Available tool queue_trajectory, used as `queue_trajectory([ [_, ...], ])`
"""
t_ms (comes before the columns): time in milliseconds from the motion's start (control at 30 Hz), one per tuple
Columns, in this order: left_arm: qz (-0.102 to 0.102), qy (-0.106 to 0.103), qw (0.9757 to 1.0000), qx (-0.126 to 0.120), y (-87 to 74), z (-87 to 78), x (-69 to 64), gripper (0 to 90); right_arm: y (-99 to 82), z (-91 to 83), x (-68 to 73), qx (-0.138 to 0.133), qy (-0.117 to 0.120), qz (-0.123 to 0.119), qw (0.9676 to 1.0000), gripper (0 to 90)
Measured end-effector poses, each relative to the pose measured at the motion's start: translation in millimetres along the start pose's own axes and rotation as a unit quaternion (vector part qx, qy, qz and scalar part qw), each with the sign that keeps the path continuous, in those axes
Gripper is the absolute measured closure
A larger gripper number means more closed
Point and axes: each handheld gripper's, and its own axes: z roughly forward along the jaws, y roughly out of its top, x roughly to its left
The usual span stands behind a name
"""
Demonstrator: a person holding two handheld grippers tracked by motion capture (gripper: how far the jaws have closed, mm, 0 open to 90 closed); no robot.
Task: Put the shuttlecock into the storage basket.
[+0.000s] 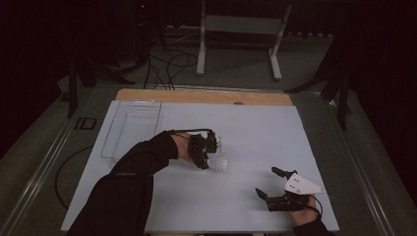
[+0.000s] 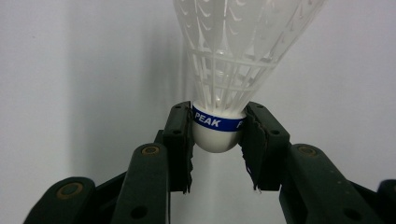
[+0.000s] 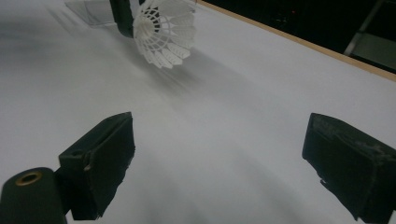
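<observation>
White plastic shuttlecock (image 2: 233, 60) with a blue band reading "PEAK" sits pinched by its rounded cork between the two black pads of the left claw (image 2: 218, 135) — the pads press on either side of the cork while the latticed skirt fans out toward the top of the left gripper view. Seen from the high view, the left claw (image 1: 209, 156) holds the shuttlecock (image 1: 219, 163) near the middle of the frame, over the white tabletop (image 1: 255, 132), with a dark sleeve (image 1: 133, 172) running down toward the lower left. A clear plastic tray (image 1: 132, 125) lies in the upper left part of the tabletop, well apart from the shuttlecock. At lower right of the high view, the right claw (image 1: 269, 182) rests low over the tabletop with its jaws spread wide and nothing between them — its grey three-cornered plate (image 1: 301, 185) faces up. In the right gripper view the two dark pads (image 3: 107, 154) stand far apart at the bottom corners, and the shuttlecock (image 3: 166, 32) shows beyond them at upper left of the frame, skirt tilted toward the camera.
</observation>
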Motion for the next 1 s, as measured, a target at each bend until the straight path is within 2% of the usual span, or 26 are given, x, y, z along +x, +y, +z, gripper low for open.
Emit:
queue_trajectory([
  [67, -0.003, 0.002, 1.0, 0.001, -1.9, -0.8, -1.3, 65.2, 0.1, -0.1, -0.1, 0.0, 0.0, 0.0, 1.0, 9.2],
  [133, -0.016, -0.005, 0.9999, -0.003, -3.8, -2.1, -2.0, 65.2, 0.0, -0.3, -0.5, -0.002, 0.0, 0.0, 1.0, 9.2],
  [300, -0.019, -0.002, 0.9998, -0.011, -9.5, -5.0, -5.7, 65.2, 0.1, -0.4, -0.6, -0.002, 0.0, 0.001, 1.0, 9.2],
  [367, -0.02, -0.008, 0.9996, -0.019, -12.0, -6.8, -7.3, 65.2, 0.3, -0.5, -0.8, -0.002, 0.0, -0.001, 1.0, 9.2],
  [633, -0.041, 0.015, 0.9988, -0.025, -18.0, -14.6, -13.8, 65.2, 0.5, -0.8, -1.1, -0.003, 0.0, 0.0, 1.0, 9.3],
  [667, -0.051, 0.013, 0.9983, -0.023, -18.4, -15.3, -14.9, 65.2, 0.5, -1.0, -1.0, -0.003, 0.0, 0.002, 1.0, 9.3],
  [700, -0.051, 0.013, 0.9984, -0.02, -19.1, -16.2, -16.0, 65.2, 0.5, -1.1, -1.1, -0.003, 0.0, 0.002, 1.0, 9.3],
  [733, -0.06, 0.014, 0.9978, -0.024, -20.0, -17.5, -17.3, 65.2, 0.5, -1.2, -1.2, -0.002, 0.0, 0.001, 1.0, 9.3],
  [833, -0.06, 0.01, 0.9979, -0.021, -21.3, -19.6, -20.4, 65.2, 0.5, -1.0, -1.0, -0.002, 0.0, 0.001, 1.0, 9.3],
  [900, -0.067, 0.016, 0.9974, -0.019, -21.9, -21.5, -24.7, 65.3, 0.5, -0.4, -1.1, -0.003, 0.0, -0.002, 1.0, 9.2],
  [1000, -0.073, 0.014, 0.997, -0.023, -22.4, -24.7, -28.8, 65.2, 0.7, -0.5, -0.6, -0.002, 0.001, -0.001, 1.0, 9.3],
])
